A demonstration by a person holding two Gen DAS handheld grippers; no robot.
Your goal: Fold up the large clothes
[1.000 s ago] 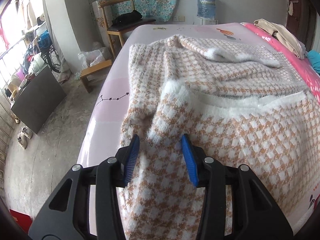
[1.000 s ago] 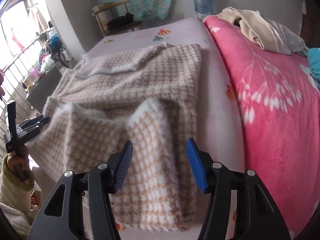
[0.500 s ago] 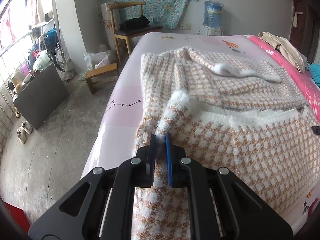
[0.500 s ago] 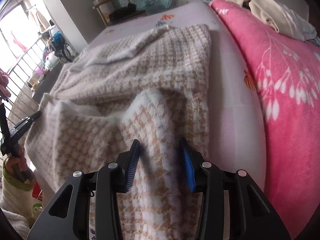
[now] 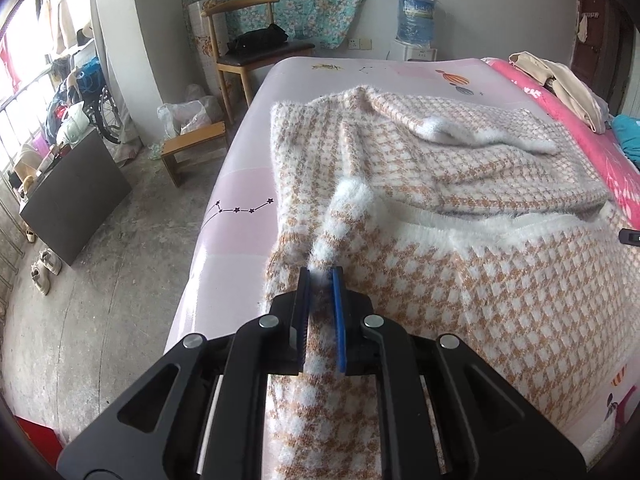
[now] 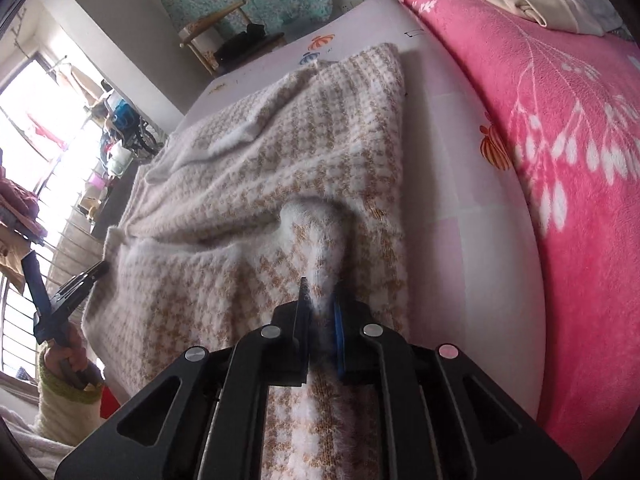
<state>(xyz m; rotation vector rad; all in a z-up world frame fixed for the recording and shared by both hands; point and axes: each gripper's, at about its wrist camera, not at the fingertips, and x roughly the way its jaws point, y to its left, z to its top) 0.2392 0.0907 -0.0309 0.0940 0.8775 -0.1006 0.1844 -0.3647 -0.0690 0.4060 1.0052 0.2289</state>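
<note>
Your sweater (image 5: 460, 280) is fuzzy, checked tan and white with white trim. It lies spread across the pink bed (image 5: 240, 208), partly folded over itself, with pinched ridges standing up at both near corners (image 6: 316, 232).

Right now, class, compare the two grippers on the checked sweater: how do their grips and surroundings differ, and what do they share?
The left gripper pinches the checked sweater near the bed's open edge, with the floor beside it; the right gripper pinches the side near the pink blanket. The left's ridge shows bold checks; the right's looks fuzzier and paler. Both are shut on a raised fold with a white trim tip.
</note>
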